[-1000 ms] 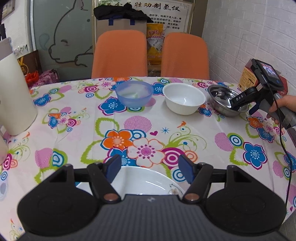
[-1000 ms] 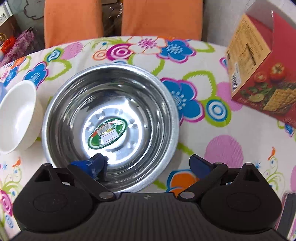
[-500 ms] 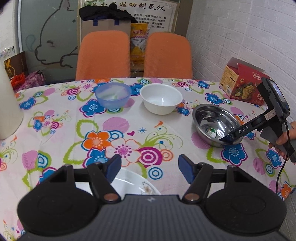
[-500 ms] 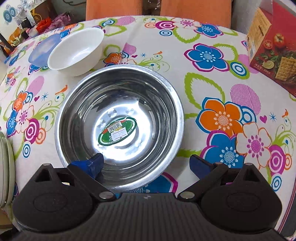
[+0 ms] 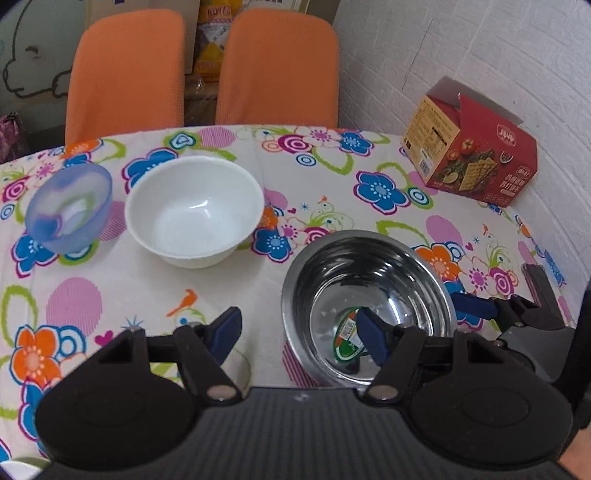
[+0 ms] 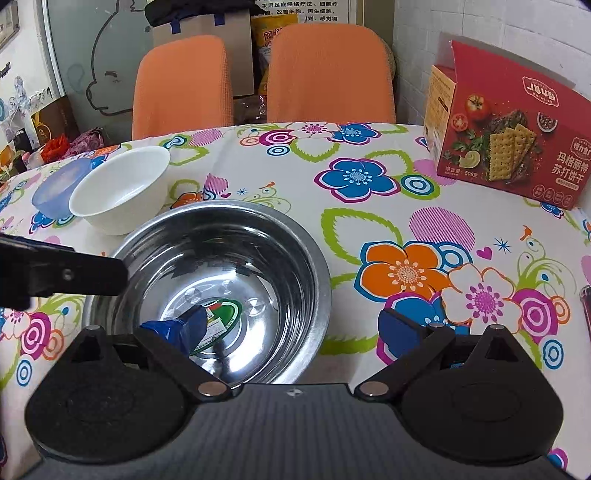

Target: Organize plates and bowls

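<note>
My right tool (image 6: 295, 328) straddles, jaws spread, the steel bowl's (image 6: 288, 258) near rim at lower centre; left tool (image 5: 299, 332) gapes too. Thin, light, slippery steel: pinch that rim.

A red cracker box (image 6: 506, 129) at the far right of the flowered table carries the Chinese words 玛格丽特苏打饼干 and the weight 508克, beside pictures of crackers and tomatoes. On the far wall, a white poster (image 6: 303, 6) shows lines of Chinese print, cut off by the frame. A green sticker (image 6: 218, 321) on the steel bowl's (image 6: 258, 251) floor bears print too small to read.
</note>
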A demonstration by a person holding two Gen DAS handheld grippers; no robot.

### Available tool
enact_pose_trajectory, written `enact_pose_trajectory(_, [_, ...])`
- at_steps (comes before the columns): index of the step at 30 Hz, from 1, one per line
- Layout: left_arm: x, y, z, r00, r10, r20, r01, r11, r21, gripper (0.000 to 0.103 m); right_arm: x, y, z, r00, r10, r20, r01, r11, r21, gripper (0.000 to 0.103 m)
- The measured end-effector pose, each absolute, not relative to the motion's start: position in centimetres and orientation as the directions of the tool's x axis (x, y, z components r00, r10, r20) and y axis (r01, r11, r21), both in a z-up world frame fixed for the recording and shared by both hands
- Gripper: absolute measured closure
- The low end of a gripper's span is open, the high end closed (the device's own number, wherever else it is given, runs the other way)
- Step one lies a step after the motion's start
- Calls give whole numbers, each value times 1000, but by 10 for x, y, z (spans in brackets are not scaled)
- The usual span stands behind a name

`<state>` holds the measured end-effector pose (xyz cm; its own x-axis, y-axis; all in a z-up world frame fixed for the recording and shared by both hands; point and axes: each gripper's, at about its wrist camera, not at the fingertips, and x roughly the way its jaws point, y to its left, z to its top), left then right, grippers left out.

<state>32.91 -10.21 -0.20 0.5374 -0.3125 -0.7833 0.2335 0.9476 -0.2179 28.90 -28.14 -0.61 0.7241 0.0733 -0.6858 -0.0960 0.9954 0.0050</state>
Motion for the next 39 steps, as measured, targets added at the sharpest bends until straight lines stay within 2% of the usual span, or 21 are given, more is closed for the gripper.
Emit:
enact_pose_trajectory(6, [349,-115,-23,503,-287,-815,227,954,-195,34,290,-281,-17,732,77,-677,-123,992,-20,15])
enact_pose_trajectory(9, [350,-119,-29,495,-283,-822,237,953,-186,40,289,-283,-19,745,93,-661,-135,991,-13,13])
enact_pose_trajectory(12, [353,-123,-36,476,-280,-833,243,953,-182,51,285,-283,-22,767,100,-633,-143,990,-18,13])
enact_pose_trajectory(16, [351,-128,-38,499,-261,-826,251,956,-150,51,287,-284,-20,762,107,-639,-151,988,-15,13])
enact_pose_trajectory(19, [348,-131,-39,514,-239,-823,252,960,-122,54,284,-279,-19,765,155,-626,-188,982,12,17])
enact_pose_trajectory(23, [344,-130,-37,523,-188,-831,249,966,-62,83,278,-274,-17,760,197,-620,-221,975,39,22])
enact_pose_trajectory(25, [341,-126,-34,495,-209,-843,247,964,-95,88,269,-264,-10,758,223,-613,-255,966,35,26])
enact_pose_trajectory(33, [272,-95,-6,506,-253,-825,278,953,-122,89,203,-244,10,780,257,-570,-288,957,37,26])
enact_pose_trajectory(39, [208,-74,-12,511,-250,-822,301,948,-100,89,146,-224,0,786,262,-561,-297,954,30,24])
